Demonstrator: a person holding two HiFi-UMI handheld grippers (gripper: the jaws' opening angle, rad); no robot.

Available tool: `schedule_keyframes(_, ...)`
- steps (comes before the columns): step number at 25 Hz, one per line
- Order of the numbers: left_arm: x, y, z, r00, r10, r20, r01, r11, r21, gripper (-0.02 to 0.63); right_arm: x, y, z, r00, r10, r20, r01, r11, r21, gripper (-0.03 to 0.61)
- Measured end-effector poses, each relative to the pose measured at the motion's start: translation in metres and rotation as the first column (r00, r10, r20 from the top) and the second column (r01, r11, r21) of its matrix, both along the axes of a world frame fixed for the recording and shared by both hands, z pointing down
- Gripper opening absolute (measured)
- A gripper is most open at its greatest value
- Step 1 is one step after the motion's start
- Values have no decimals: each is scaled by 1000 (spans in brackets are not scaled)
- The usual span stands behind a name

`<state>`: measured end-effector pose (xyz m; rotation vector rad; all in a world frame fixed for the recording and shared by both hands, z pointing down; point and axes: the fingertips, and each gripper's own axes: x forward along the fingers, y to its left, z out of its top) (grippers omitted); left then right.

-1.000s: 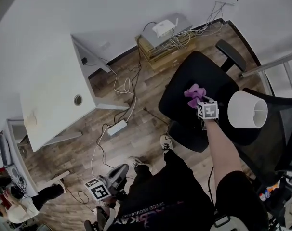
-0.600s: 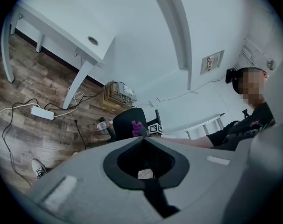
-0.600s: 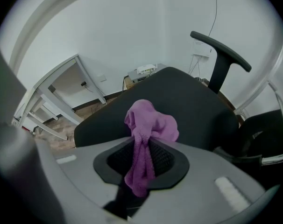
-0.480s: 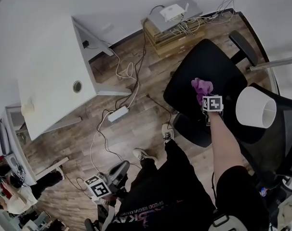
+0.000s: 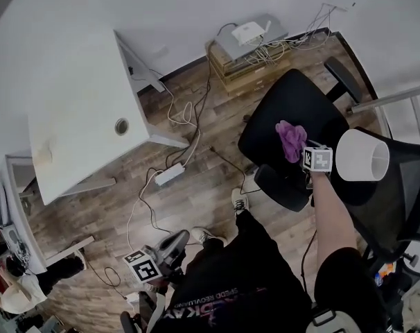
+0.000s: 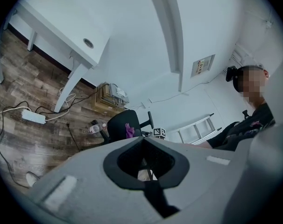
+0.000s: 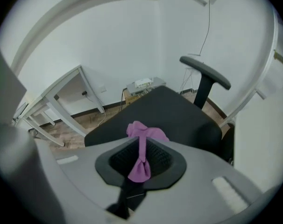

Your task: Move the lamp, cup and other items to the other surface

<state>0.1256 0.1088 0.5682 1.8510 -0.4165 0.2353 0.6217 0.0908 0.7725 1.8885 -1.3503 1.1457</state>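
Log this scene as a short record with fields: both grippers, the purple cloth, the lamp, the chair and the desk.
Right gripper: shut on the purple cloth; its jaws have just been closing on it
Left gripper: shut, nothing between the jaws, low beside the person's leg
Purple cloth: over the black chair seat
Lamp shade: white, right of the cloth
White desk: across the floor, left of the chair

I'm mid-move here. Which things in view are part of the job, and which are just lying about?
Job:
- purple cloth
- white lamp
- black chair
- white desk

Lying about:
- power strip
- floor cables
- router on boxes
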Motion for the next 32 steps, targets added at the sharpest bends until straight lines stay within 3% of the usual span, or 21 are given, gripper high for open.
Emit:
schedule_keyframes(1,-2,-1,-1,1000,-8,-14,8,1000,15,-5,1,-5,-17,1000,-3,-14,4,999,49,10)
schedule_keyframes(7,-14,-7,-15,995,-48,-92,56,995,83,-5,-30,-35,-122,998,-61,36,45,943,329,3)
schedule_keyframes(12,-45,-14,-28,986,-89,-140,106,986,126,-5,-128,-77,-184,970,-228,87,163,871,463,3)
schedule_keyframes(15,-68,-6,-36,979,-123,-159,148,977,151,-5,-210,-88,-211,913,-387,128,271,811,518,3)
schedule_keyframes(20,-100,10,-42,959,-199,-201,230,961,150,-5,-355,-75,-244,744,-617,256,386,710,589,3)
schedule_keyframes(27,-140,38,-43,937,-262,-232,298,944,140,-5,-529,-3,-272,445,-812,377,488,573,659,3)
schedule_keyframes(29,-140,46,-44,940,-241,-241,281,949,144,-5,-565,16,-277,336,-865,373,548,502,669,3)
schedule_keyframes(32,-134,57,-50,948,-180,-261,227,961,161,-5,-610,55,-277,133,-931,341,662,339,669,3)
